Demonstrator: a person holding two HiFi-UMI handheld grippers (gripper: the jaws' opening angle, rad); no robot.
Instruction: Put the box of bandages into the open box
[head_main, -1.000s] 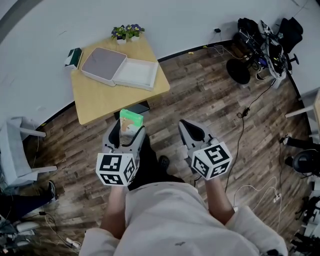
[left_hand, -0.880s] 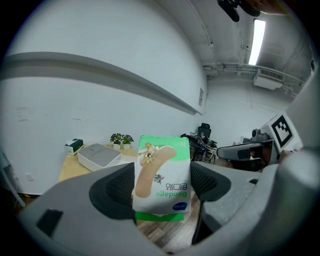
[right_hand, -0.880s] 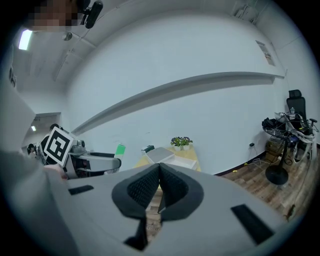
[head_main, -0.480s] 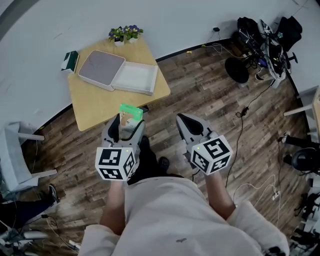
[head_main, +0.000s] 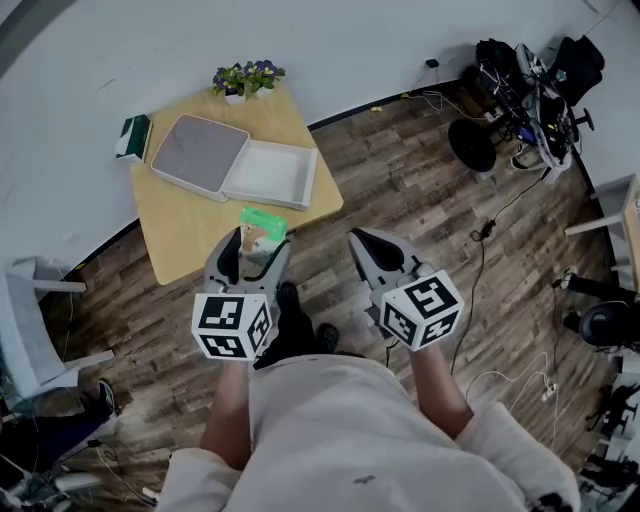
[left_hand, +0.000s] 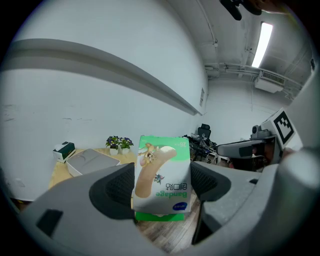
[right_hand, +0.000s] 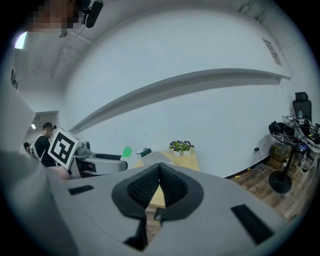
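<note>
Left gripper (head_main: 254, 246): jaws are clamped on the two sides of the bandage box (left_hand: 162, 175), which is held upright with its print upside down in the left gripper view. Right gripper (right_hand: 159, 187): pads are pressed together and nothing is held between them.

The open box (head_main: 270, 176) is seen near the far right part of the table (head_main: 190, 228). Its white tray is empty, and its grey lid (head_main: 198, 152) is folded back towards the left edge. A potted plant (head_main: 247, 78) is noted at the far edge and a green carton (head_main: 132, 137) at the far left corner.

Change over the last second: the bandage box (head_main: 264, 221) is now carried a little further forward, so that its top overlaps the near edge of the table in the head view. A second ago it was seen just short of that edge, over the floor (head_main: 400, 190). The grip on it is unchanged, and the right gripper has advanced alongside.

Judgement: the transport is under way and the placing is not yet begun. The tray is still well apart from the carried box, so a further reach over the table is expected before release.
</note>
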